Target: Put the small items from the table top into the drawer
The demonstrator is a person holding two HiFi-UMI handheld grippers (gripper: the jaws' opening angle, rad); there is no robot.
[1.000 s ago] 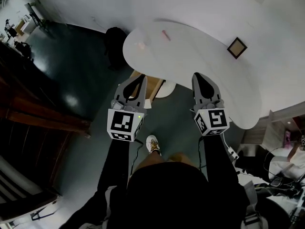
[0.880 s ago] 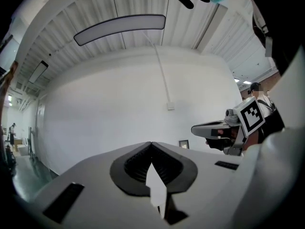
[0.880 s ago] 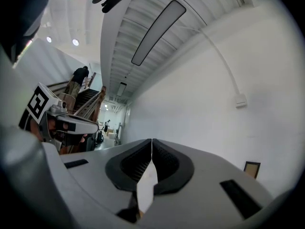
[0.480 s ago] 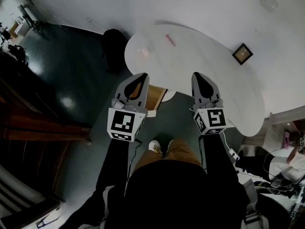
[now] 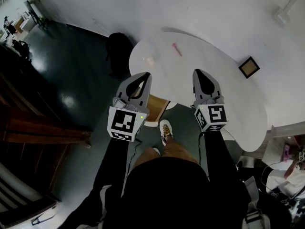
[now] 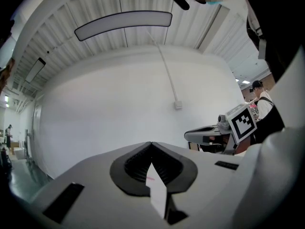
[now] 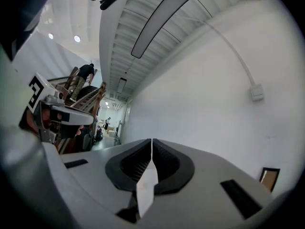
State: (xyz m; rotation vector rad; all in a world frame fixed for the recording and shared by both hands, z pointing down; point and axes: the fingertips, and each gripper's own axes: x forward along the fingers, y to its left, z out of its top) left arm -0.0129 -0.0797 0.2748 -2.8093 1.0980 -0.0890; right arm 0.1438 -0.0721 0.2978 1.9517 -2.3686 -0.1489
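Both tools are level, short of the table. Left gripper (image 5: 145,75) is clenched with nothing in it; right gripper (image 5: 199,72) is the same. A wooden box (image 5: 156,107) under the near rim is probably the drawer.

On the white table (image 5: 228,94), a small pale item (image 5: 150,60) lies ahead of the left gripper, with a pink stick (image 5: 177,49) beyond it.

Judgement: part the jaws before reaching, and take the nearest item first.

Only the head view shows the items. The gripper views show mostly wall.

Pink tabletop item (image 5: 177,49) indistinctly small
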